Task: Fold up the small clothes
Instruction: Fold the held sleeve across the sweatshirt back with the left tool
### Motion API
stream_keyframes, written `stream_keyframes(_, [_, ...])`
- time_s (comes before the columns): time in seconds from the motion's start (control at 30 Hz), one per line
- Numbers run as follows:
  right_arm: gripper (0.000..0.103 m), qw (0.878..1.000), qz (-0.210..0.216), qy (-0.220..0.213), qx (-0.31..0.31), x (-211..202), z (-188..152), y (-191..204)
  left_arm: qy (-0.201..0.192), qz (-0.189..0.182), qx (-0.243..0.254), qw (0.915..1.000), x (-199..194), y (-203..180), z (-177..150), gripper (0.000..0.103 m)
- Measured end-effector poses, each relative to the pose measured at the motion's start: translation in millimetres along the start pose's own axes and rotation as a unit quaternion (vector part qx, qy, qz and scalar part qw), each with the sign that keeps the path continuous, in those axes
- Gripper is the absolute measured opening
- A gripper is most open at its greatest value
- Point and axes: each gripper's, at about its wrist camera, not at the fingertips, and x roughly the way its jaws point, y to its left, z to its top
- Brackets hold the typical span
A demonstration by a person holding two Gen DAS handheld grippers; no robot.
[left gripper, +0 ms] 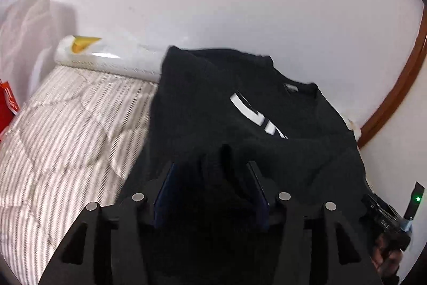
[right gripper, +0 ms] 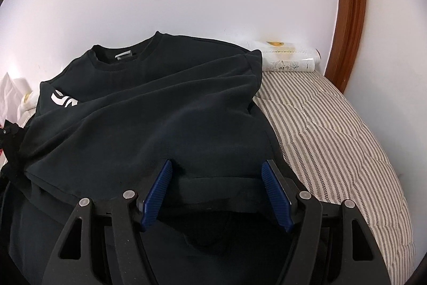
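Blue-padded right gripper gapes over the black sweatshirt; left gripper stands parted around its limp hem. Thick, floppy: pinch hem corners.

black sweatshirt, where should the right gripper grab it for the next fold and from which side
Probably the near hem of the black sweatshirt, approached from the near edge, low and level with the striped quilt. In the right wrist view the hem lies as a free folded edge directly between the open pads of the right gripper, while the collar lies far off by the wall.
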Motion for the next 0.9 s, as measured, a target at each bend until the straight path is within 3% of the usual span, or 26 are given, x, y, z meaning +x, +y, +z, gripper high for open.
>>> stream_keyframes(0.13, [0.069,1.000,-0.008,-0.005,-0.009,-2,-1,2,0.011,-0.015,0.002,0.9998,-7,-9,-12,0.053])
stream_keyframes(0.33, [0.069,1.000,-0.006,-0.009,-0.004,-11,2,-5,-0.024,0.060,0.009,0.9979,-30,-10,-22,0.055])
stream_keyframes(0.5, [0.069,0.999,-0.032,-0.035,0.002,-29,6,-15,-0.021,0.107,0.006,0.9940,-39,2,-25,0.053])
stream_keyframes(0.7, [0.069,0.998,-0.047,-0.044,0.021,-39,10,-31,-0.016,0.095,-0.001,0.9954,-45,9,-28,0.053])
stream_keyframes(0.9, [0.069,0.997,-0.059,-0.043,0.033,-43,12,-46,-0.006,0.101,0.006,0.9949,-26,4,-28,0.053])
